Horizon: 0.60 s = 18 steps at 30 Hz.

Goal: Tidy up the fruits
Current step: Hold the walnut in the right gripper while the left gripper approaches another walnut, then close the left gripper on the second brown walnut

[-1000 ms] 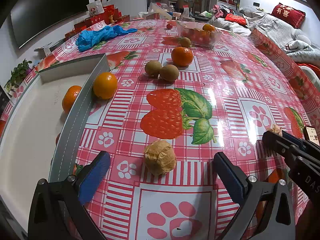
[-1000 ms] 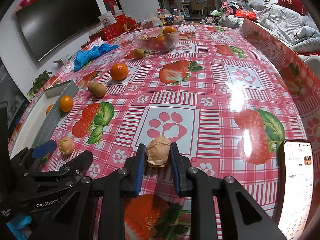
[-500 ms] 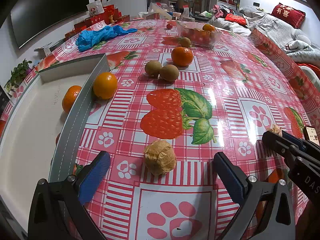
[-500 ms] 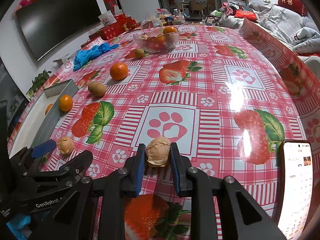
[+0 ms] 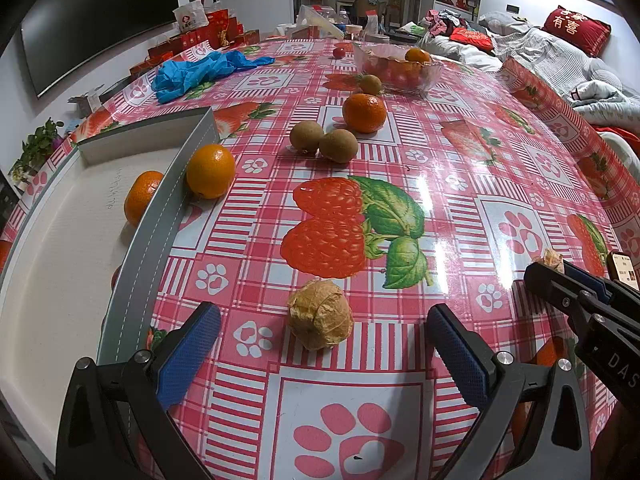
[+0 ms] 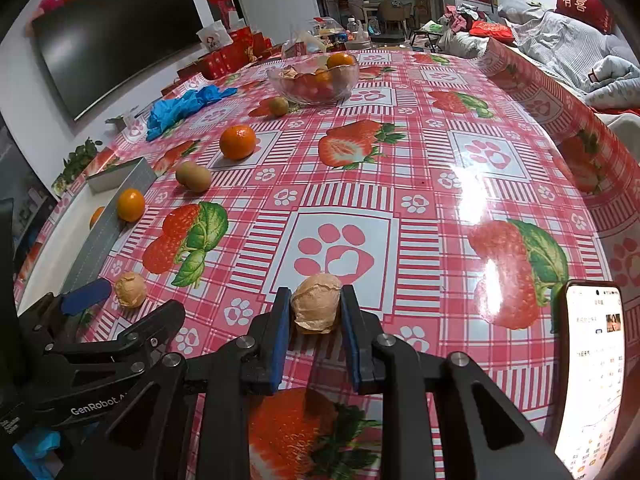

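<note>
Husked fruit (image 6: pixel 316 307) clamped in right tool (image 6: pixel 313 312), angled down; left tool (image 5: pixel 322 334) wide open, straddling second husked fruit (image 5: pixel 320 314).

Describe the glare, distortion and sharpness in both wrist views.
Left wrist view: strong fisheye bending of the tablecloth, dark corners, white glare streaks right of the printed strawberries, husked fruit sharp. Right wrist view: same barrel curve, a bright glare patch at mid-right, the phone screen overexposed, the television dark, no motion blur.
</note>
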Tool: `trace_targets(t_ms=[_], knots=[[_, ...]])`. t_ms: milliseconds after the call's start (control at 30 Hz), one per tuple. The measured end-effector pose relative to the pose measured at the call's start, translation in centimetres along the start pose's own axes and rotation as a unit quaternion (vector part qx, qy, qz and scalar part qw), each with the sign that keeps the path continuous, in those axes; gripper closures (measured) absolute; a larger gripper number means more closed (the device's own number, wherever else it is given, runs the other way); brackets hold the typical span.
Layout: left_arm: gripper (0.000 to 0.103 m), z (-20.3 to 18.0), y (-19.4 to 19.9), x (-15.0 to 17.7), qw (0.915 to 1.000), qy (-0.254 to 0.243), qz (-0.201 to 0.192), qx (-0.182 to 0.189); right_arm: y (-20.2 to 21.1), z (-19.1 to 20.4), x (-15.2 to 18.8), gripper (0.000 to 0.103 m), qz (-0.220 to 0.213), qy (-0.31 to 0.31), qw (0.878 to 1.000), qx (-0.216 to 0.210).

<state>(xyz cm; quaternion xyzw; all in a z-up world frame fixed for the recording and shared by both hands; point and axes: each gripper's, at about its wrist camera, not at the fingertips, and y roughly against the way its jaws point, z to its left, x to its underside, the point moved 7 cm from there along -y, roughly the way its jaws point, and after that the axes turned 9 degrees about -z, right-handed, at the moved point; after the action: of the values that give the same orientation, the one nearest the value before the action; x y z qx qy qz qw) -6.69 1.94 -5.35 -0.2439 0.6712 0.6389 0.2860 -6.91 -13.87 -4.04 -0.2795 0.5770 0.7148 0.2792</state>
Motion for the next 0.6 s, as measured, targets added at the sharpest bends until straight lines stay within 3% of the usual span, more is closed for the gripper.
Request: trace_targets(t_ms=[433,600], knots=[[0.000,0.01,-0.03,-0.02,1.0000,-0.001,0.001,0.000,0.00,0.07,-0.02,0.077,0.001,0.001,1.000,0.001],[0.001,-0.11,-0.21,-0.15,0.9998,-0.004,0.017,0.002,0.01,-0.04,0.06,0.077,0.002,0.002,1.000,-0.001]])
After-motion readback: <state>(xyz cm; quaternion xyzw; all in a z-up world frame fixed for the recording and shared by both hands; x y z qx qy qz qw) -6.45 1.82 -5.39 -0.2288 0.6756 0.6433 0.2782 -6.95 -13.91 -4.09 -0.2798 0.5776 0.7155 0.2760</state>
